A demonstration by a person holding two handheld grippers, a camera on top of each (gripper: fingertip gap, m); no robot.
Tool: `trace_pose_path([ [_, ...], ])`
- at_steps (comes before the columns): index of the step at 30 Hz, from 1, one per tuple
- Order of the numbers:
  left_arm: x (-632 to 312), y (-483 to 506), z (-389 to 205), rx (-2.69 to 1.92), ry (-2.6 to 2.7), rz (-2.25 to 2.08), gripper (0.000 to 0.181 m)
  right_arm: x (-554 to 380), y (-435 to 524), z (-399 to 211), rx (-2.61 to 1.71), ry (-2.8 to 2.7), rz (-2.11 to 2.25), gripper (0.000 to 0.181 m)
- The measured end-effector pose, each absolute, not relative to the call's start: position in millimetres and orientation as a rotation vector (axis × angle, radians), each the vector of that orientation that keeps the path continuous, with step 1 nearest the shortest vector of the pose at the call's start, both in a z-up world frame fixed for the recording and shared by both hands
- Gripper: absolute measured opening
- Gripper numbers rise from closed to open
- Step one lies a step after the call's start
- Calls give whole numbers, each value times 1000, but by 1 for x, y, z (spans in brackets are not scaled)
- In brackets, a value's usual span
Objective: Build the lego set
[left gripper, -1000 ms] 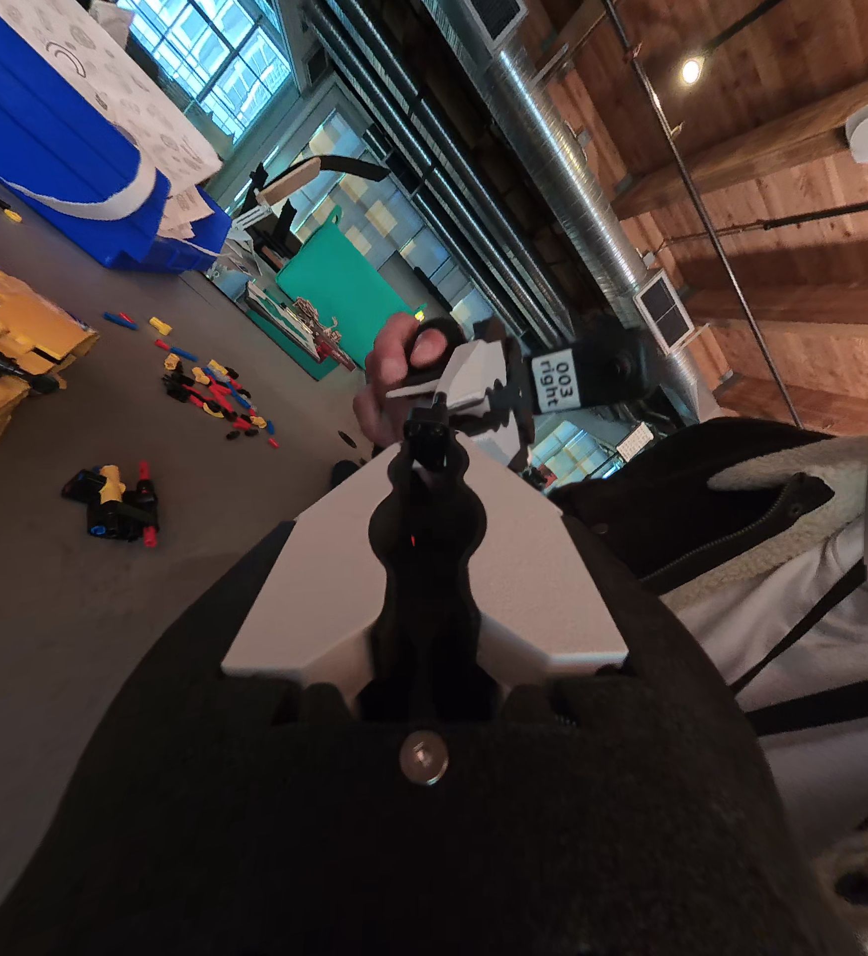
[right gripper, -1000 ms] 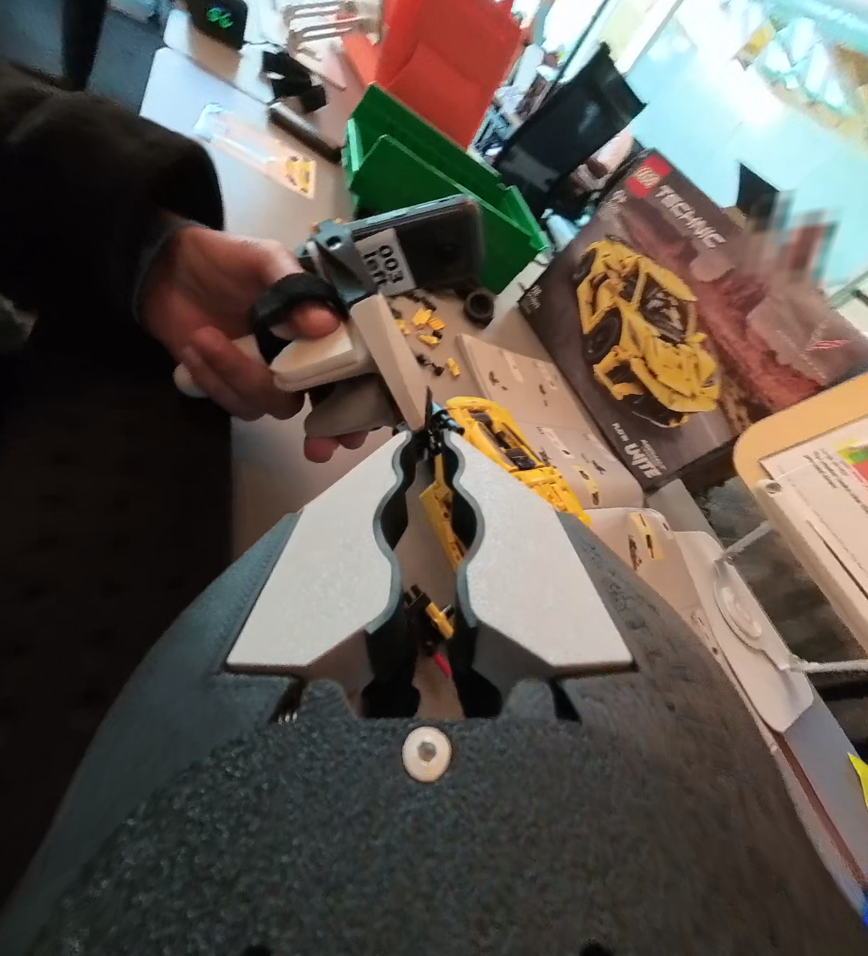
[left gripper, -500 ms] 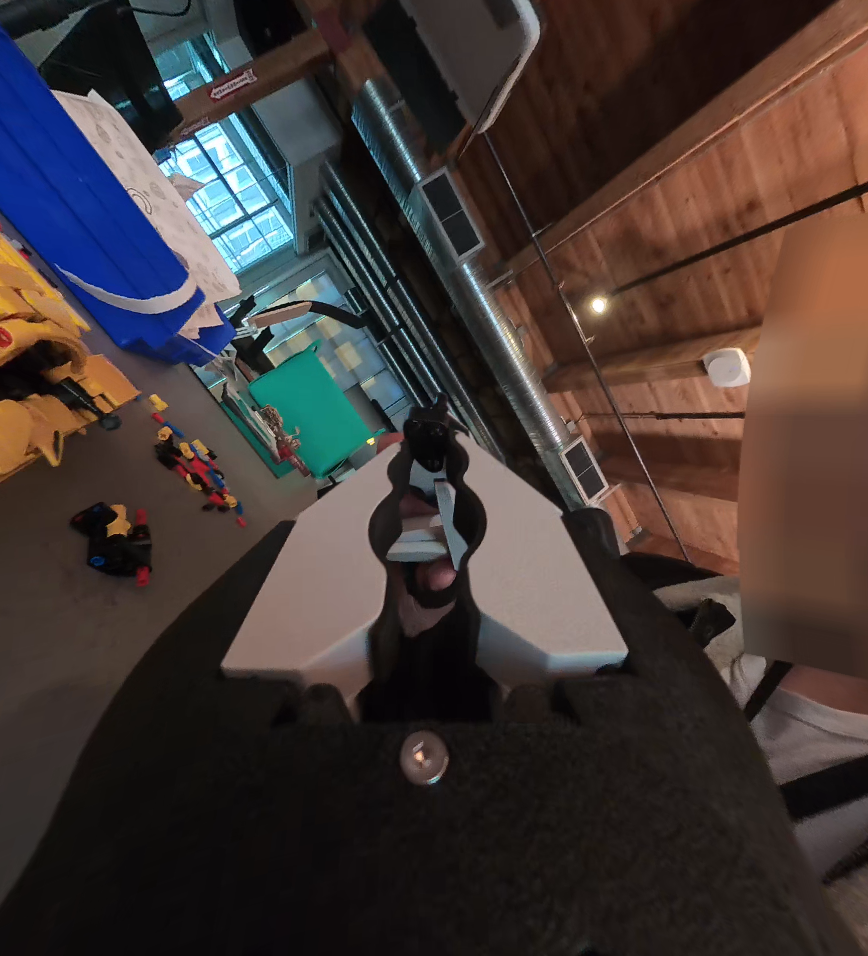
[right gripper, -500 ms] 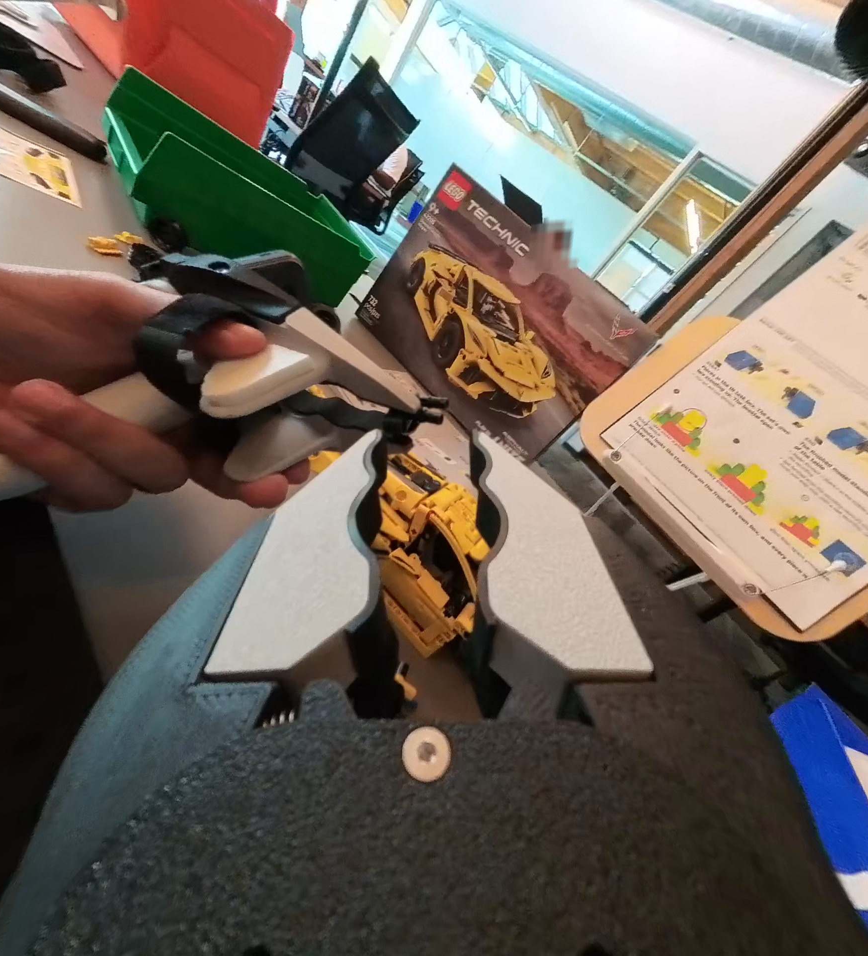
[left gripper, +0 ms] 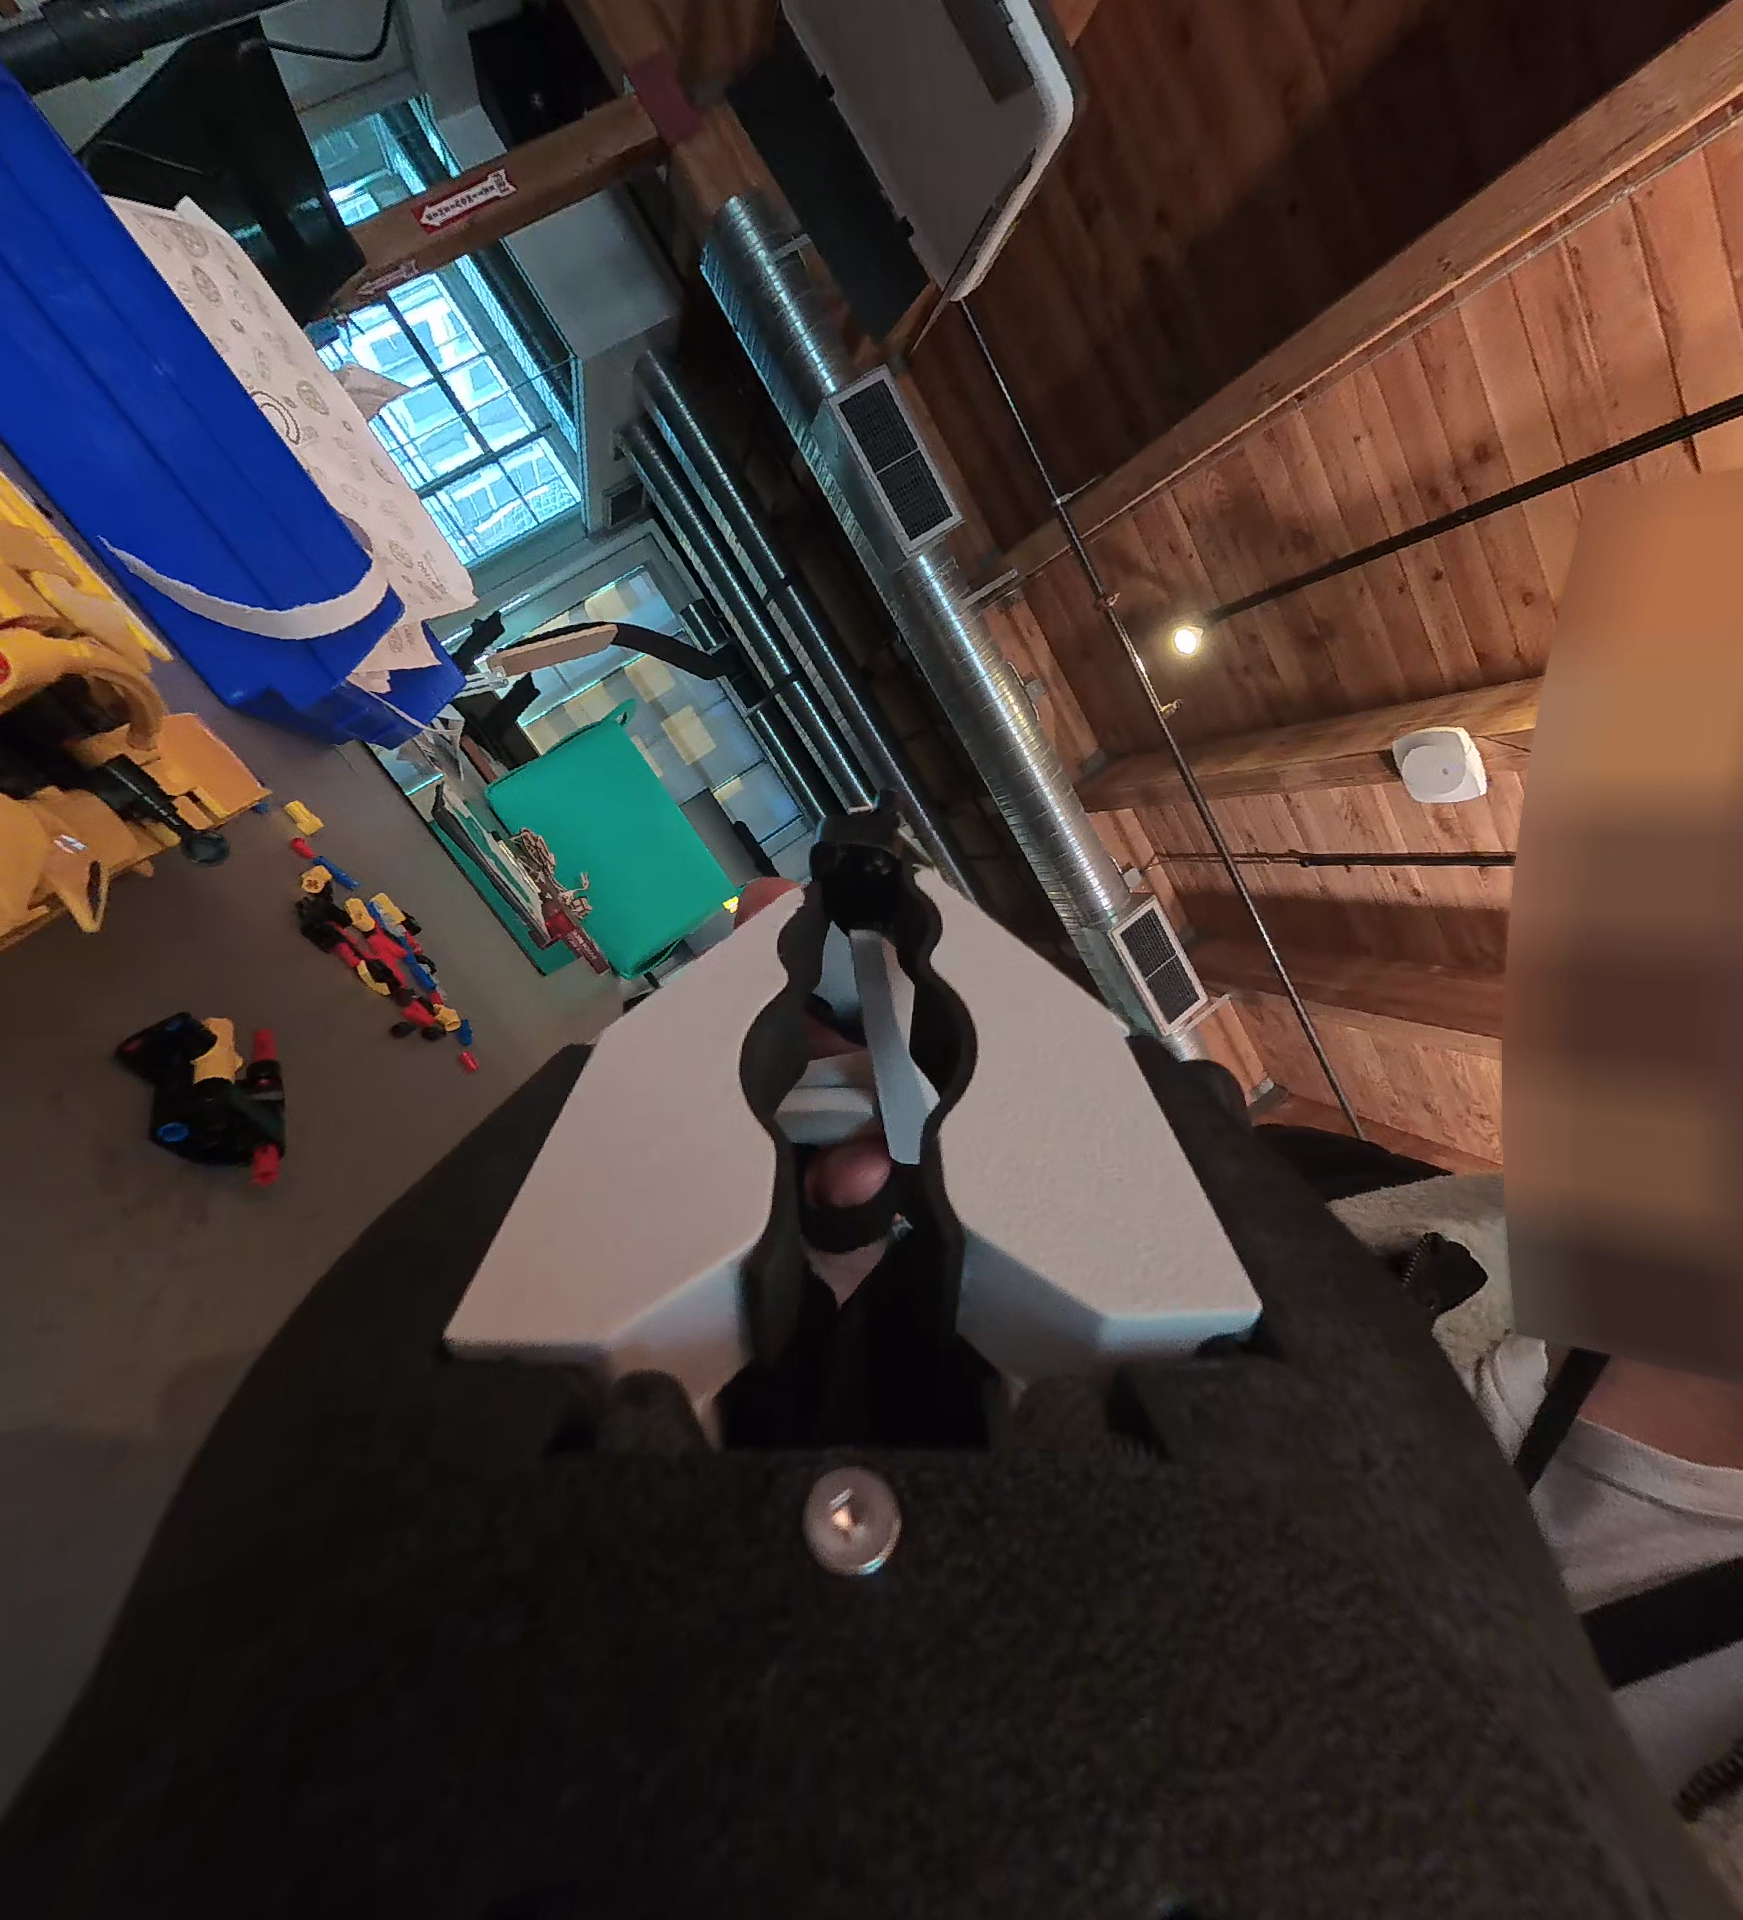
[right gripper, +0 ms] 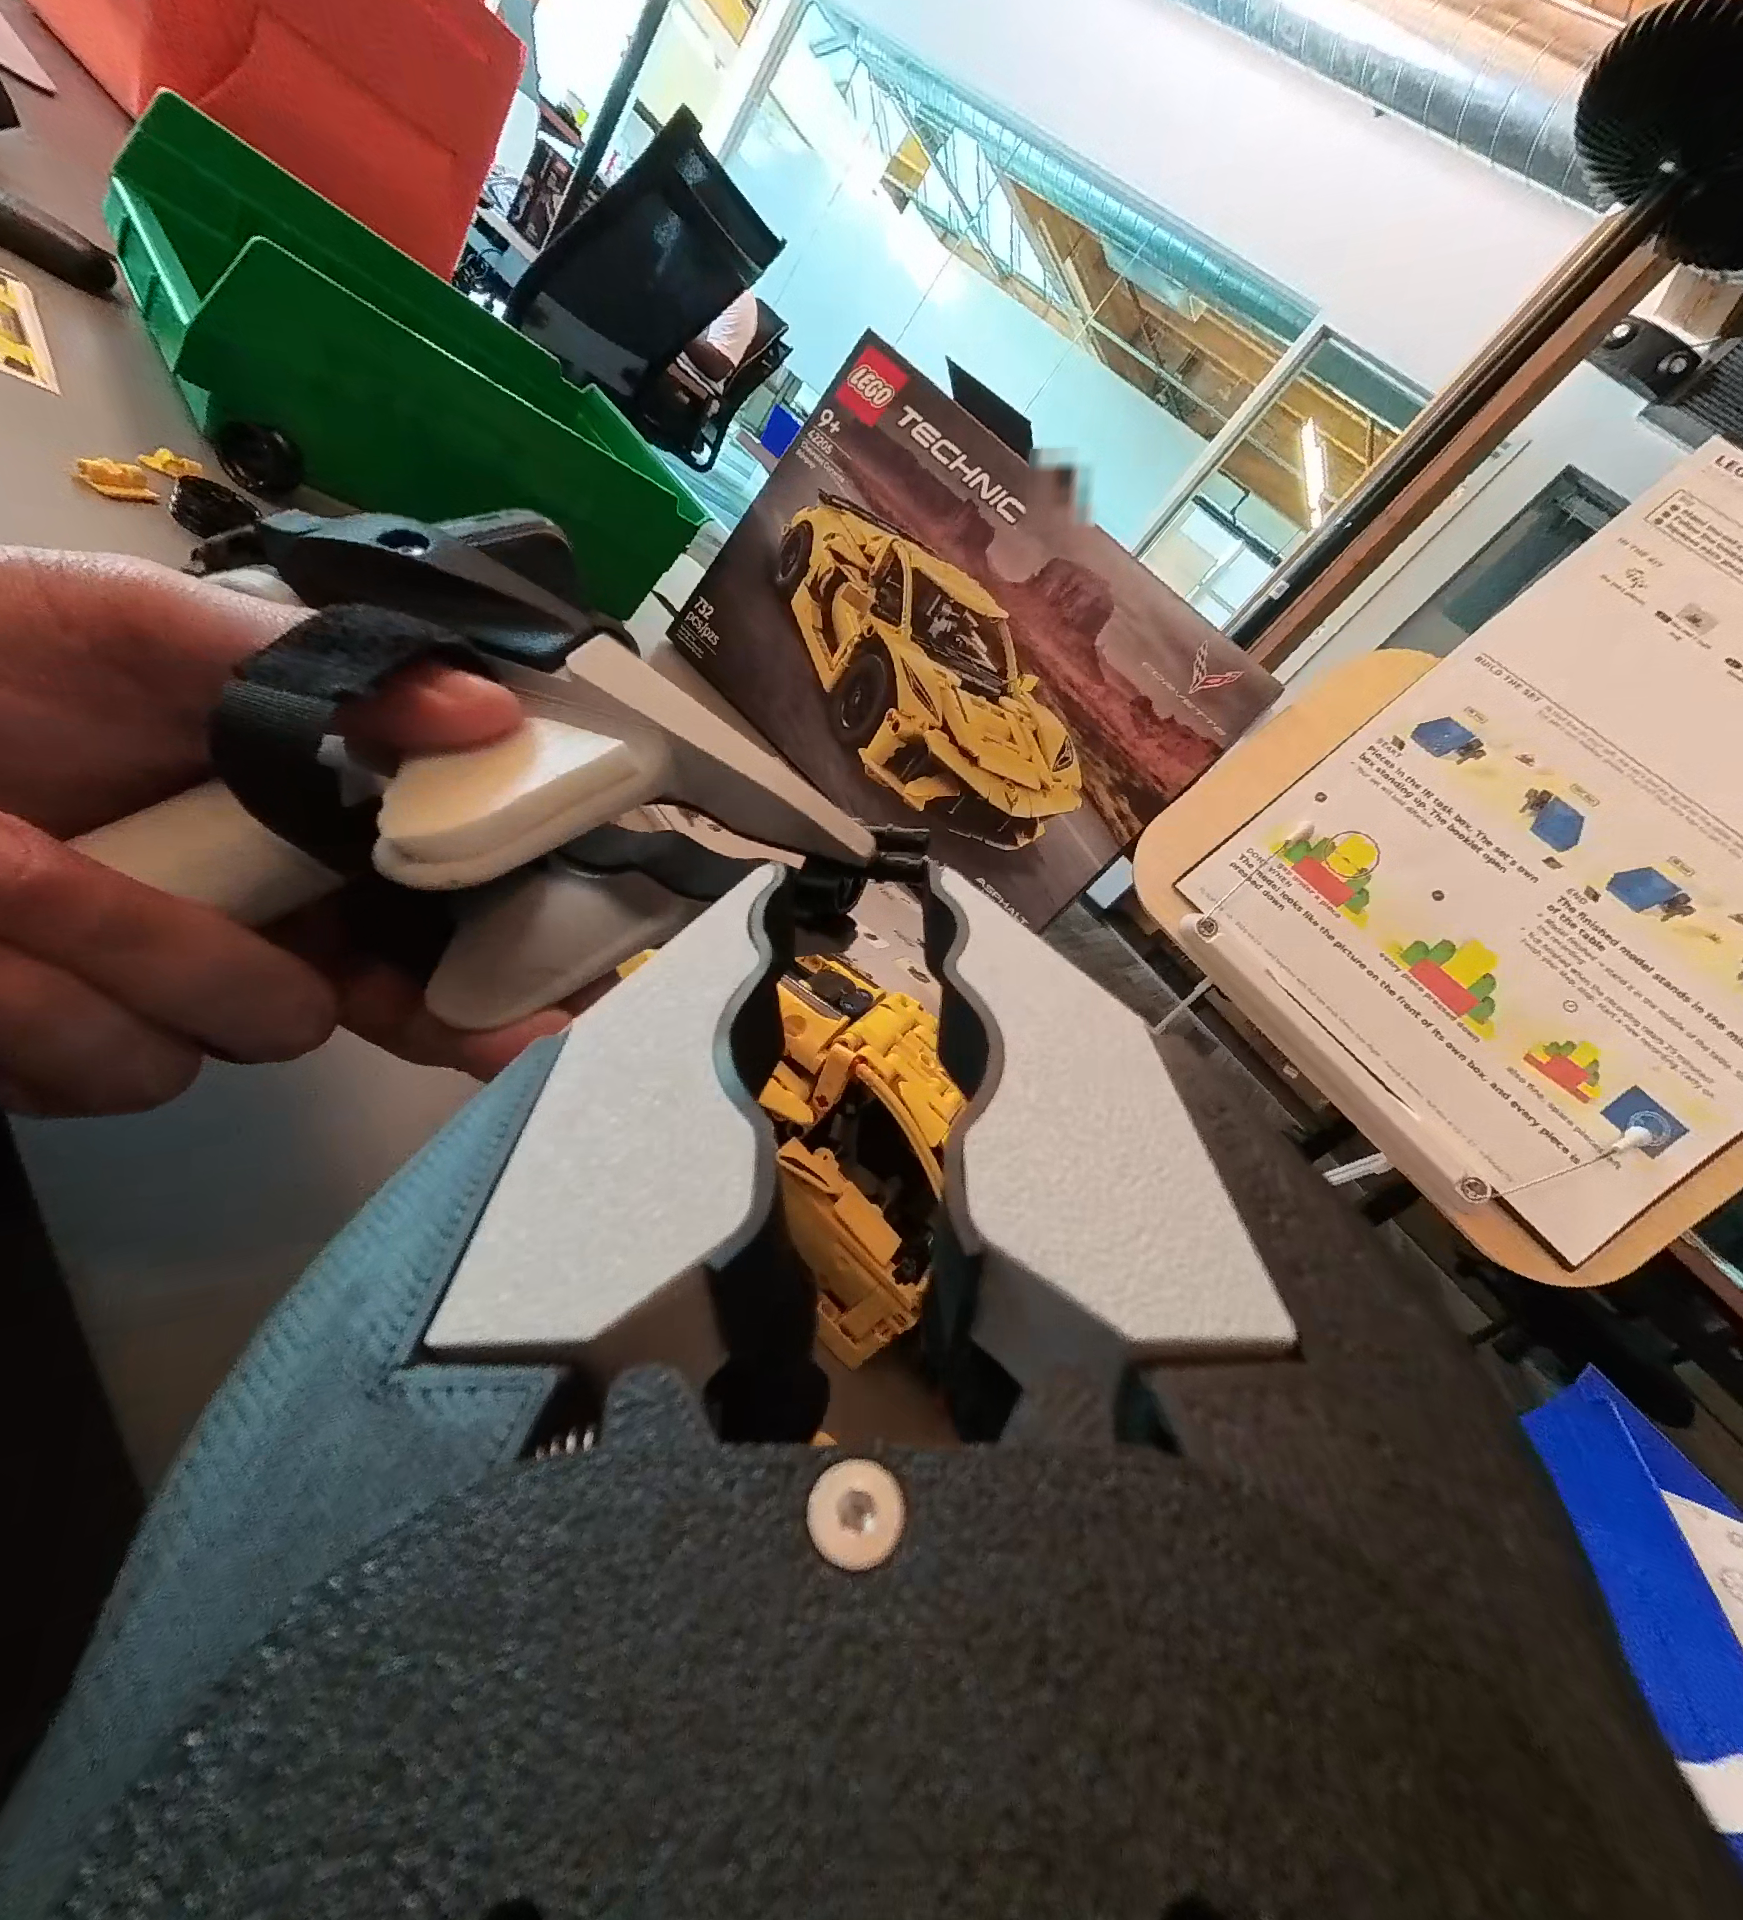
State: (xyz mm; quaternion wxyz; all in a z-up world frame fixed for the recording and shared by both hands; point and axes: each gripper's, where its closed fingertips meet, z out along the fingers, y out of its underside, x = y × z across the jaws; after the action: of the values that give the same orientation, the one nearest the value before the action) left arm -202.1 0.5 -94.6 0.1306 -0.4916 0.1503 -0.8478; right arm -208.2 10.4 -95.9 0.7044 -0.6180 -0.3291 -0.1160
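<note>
- Black plastic at the tips: in the left wrist view, my left gripper (left gripper: 862,904) was clenched on a small black Lego piece (left gripper: 859,868), held up in the air above the grey table (left gripper: 67,1299).
- Through the gap between its fingers, a white finger of my right gripper (left gripper: 888,1039) pointed up at the same piece, with a strapped thumb showing behind it.
- On the table to the left lay the yellow car model (left gripper: 5,810), a scatter of loose red, blue and yellow pieces (left gripper: 379,951), and nearer to me a small black-and-yellow sub-assembly (left gripper: 207,1091). A blue bin (left gripper: 119,416) stood behind the car.
- In the right wrist view, my left hand (right gripper: 67,810) brought the left gripper in from the left, its tip meeting the black piece right at the right gripper's fingertips.
- The right gripper's fingers stood a little apart, one on each side of the piece; I cannot tell whether they were pressing on it.
- Below, framed between those fingers, the yellow car sat on the table. Beyond it leaned the set's box (right gripper: 950,665), with a green bin (right gripper: 379,416) to its left and an instruction sheet (right gripper: 1573,883) on a wooden board to its right.
</note>
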Motion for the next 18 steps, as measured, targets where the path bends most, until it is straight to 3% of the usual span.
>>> trace_pose_path([
  [18, -195, -4, -103, -1509, 560, -2367, 13, -205, 6, -107, -1465, -681, 28, 17],
])
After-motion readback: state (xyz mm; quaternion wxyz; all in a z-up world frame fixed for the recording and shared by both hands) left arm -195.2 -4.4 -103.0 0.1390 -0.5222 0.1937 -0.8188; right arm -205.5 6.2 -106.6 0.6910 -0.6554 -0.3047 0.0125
